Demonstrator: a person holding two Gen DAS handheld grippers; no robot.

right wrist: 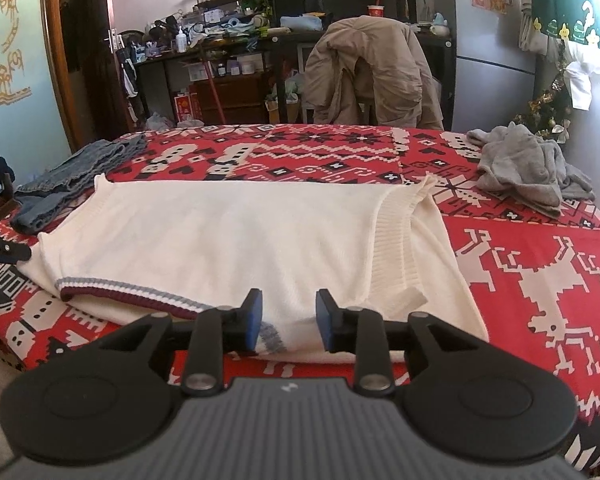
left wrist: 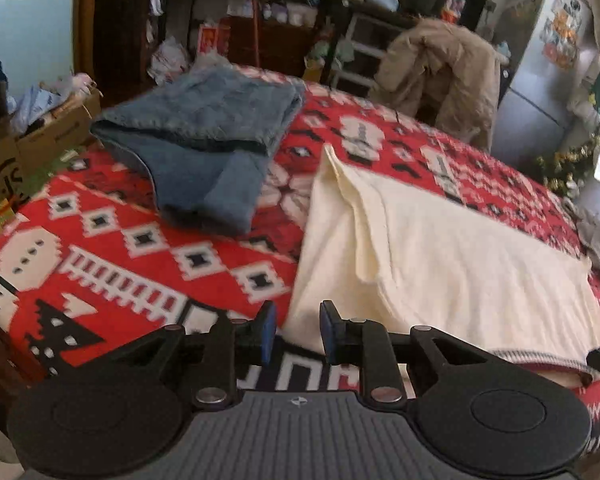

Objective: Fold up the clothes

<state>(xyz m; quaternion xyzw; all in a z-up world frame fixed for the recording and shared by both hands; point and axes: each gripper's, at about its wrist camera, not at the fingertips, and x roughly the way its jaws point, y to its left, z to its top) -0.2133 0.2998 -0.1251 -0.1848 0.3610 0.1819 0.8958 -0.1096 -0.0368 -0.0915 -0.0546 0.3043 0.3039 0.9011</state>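
Cream knitted sweater [right wrist: 228, 236] with striped cuff lying flat, partly folded, on red patterned bed blanket [right wrist: 540, 280]. Left gripper [left wrist: 298, 332] and right gripper [right wrist: 288, 322] both spread, holding nothing. Best pinching near edge squarely, lifting evenly, keeping corners aligned.

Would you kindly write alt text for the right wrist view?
An open right gripper hovers at the near edge of a cream sweater spread on a red patterned blanket. A grey garment lies crumpled far right, blue knitwear far left.
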